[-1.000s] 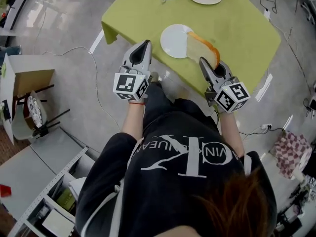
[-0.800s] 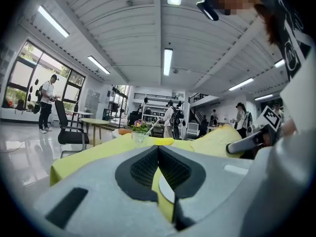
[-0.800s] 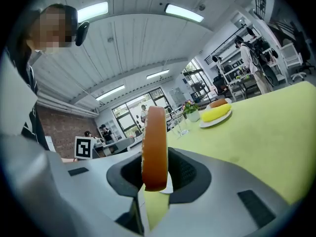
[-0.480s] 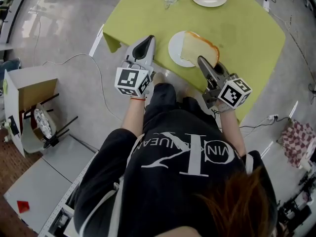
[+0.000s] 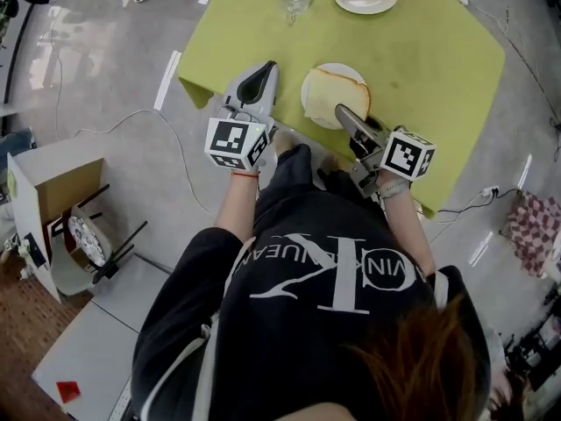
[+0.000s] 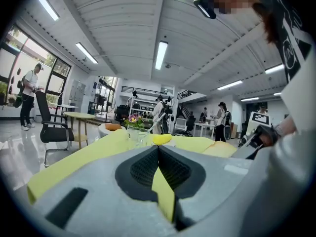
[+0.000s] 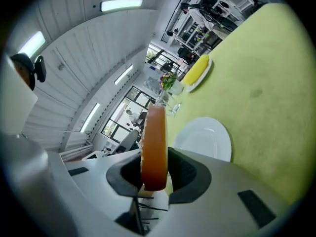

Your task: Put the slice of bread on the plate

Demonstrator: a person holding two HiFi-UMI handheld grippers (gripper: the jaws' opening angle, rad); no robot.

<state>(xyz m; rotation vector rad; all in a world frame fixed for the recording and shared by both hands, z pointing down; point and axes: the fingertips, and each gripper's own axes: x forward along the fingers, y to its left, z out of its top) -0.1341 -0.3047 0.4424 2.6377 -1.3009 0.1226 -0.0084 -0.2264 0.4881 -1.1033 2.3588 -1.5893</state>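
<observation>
One slice of bread [image 5: 337, 92] is pinched at its crust edge by the right gripper [image 5: 344, 112], jaws narrowly parted around it, over the white plate [image 5: 310, 103] on the table [image 5: 429, 42]; soft, light and floppy, it would likely tear if squeezed, so a gentle crust hold suits; the left gripper [image 5: 260, 75] hangs closed, empty.

We read this as open-plan lab or workshop hall, not home.

- Left gripper view: ribbed ceiling, strip lights [image 6: 161, 55] at 12; tall windows [image 6: 15, 58] at 9; office chair [image 6: 52, 127] and round table [image 6: 79, 115] below them.
- People [image 6: 220, 120] standing among desks at 3; railed mezzanine [image 6: 143, 89] behind.
- Head view: bare grey floor [image 5: 105, 77], tape mark [image 5: 166, 79] at 10, cardboard box [image 5: 53, 182] at 9, metal shelving [image 5: 88, 349] at 7.
- Counter [image 5: 438, 68] under green cloth at 1.
</observation>
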